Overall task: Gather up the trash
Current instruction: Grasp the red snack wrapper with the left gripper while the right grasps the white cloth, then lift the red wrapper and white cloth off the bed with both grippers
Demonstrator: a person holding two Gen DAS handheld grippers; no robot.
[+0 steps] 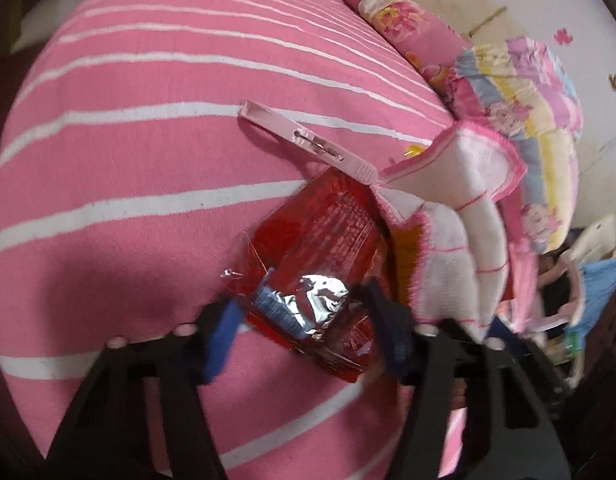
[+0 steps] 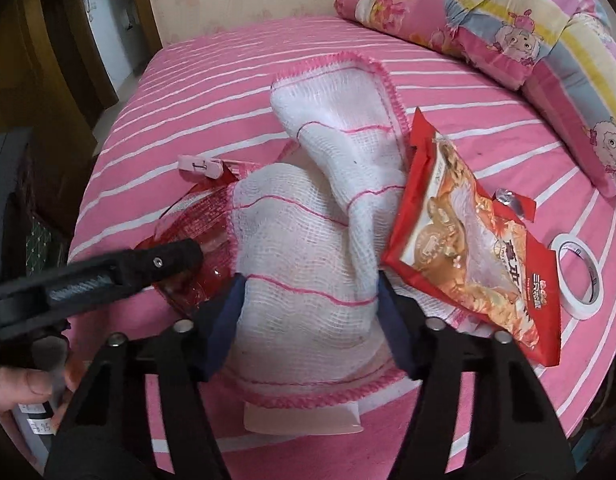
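Note:
A red foil snack wrapper [image 1: 328,264] lies on the pink striped bed, partly under a white cloth with pink trim [image 1: 448,240]. My left gripper [image 1: 304,332] is open with its blue pads on either side of the wrapper's torn silver end. In the right wrist view my right gripper [image 2: 308,320] is open around the bunched white cloth [image 2: 308,240]. The left gripper [image 2: 164,264] reaches in from the left onto the red wrapper [image 2: 196,216]. A larger red snack bag [image 2: 468,248] lies to the right of the cloth.
A pink clothes peg [image 1: 304,144] lies beside the wrapper; it also shows in the right wrist view [image 2: 200,166]. A roll of white tape [image 2: 578,280] and a small foil scrap [image 2: 512,202] lie at the right. Pillows and a folded quilt [image 2: 528,28] sit at the bed's far right.

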